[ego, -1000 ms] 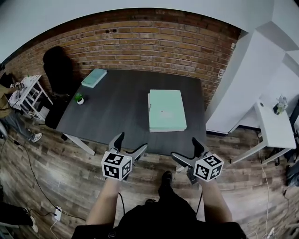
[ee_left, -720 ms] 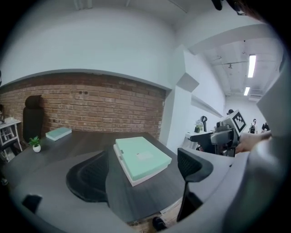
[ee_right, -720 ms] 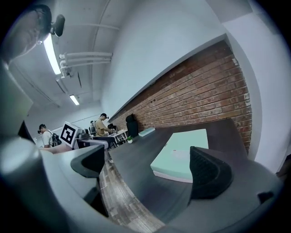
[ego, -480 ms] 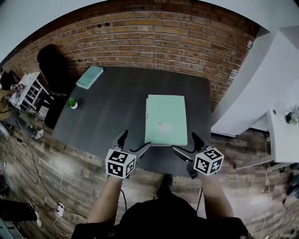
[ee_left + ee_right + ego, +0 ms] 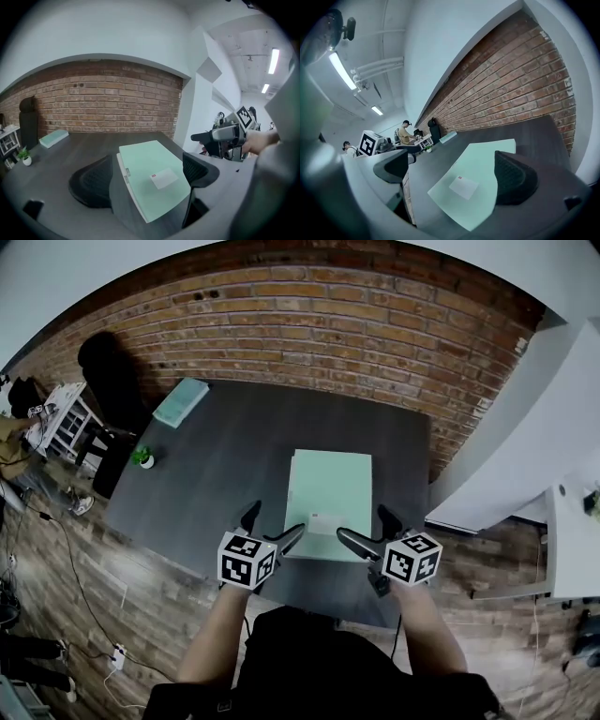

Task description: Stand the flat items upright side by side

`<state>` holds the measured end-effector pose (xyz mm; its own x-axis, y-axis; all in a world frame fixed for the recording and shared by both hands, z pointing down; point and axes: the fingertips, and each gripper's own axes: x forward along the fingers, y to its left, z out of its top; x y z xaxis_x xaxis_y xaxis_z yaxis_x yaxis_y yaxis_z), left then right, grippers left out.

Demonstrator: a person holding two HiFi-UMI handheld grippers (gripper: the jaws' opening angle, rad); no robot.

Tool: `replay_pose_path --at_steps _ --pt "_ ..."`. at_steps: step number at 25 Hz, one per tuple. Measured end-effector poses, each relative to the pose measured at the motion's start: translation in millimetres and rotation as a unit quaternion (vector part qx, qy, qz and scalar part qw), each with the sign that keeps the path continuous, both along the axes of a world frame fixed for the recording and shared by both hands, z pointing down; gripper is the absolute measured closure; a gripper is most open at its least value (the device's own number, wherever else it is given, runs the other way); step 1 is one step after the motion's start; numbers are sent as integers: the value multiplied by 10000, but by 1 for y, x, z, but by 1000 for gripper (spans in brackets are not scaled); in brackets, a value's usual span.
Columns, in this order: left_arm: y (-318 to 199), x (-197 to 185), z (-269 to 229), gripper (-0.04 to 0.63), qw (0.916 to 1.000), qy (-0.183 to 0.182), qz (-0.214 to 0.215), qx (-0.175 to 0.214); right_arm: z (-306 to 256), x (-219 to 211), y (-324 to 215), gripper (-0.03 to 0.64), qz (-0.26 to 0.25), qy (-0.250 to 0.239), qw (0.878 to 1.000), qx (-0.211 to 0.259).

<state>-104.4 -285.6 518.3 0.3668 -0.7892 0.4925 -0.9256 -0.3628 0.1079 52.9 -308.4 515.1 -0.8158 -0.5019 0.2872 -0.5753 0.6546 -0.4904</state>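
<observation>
A stack of flat mint-green items (image 5: 328, 498) with a white label lies flat on the dark table (image 5: 234, 456), near its front edge. The same stack shows between the jaws in the left gripper view (image 5: 150, 180) and the right gripper view (image 5: 480, 185). My left gripper (image 5: 270, 528) hovers open at the stack's front left corner. My right gripper (image 5: 367, 529) stands open at its front right corner. Neither holds anything. Another mint-green flat item (image 5: 181, 401) lies at the table's far left corner.
A small potted plant (image 5: 143, 457) sits at the table's left edge. A brick wall (image 5: 309, 324) runs behind the table. A white wall block (image 5: 525, 456) stands to the right. A black chair (image 5: 108, 381) and a white shelf cart (image 5: 56, 418) are at the left.
The view has moved closer to the table. Both grippers have advanced from over the floor to the table's front edge, now flanking the near end of the green stack.
</observation>
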Motion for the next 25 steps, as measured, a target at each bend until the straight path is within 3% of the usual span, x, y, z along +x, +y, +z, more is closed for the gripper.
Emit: replay_pose_path --at_steps 9,15,25 --pt "-41 -17 65 107 9962 351 -24 -802 56 -2 -47 34 247 565 9964 -580" --pt "-54 -9 103 107 9904 396 415 -1259 104 2 -68 34 367 1074 9874 -1103" --pt "-68 -5 153 106 9770 584 701 -1928 144 6 -77 34 378 1296 9757 -1728"
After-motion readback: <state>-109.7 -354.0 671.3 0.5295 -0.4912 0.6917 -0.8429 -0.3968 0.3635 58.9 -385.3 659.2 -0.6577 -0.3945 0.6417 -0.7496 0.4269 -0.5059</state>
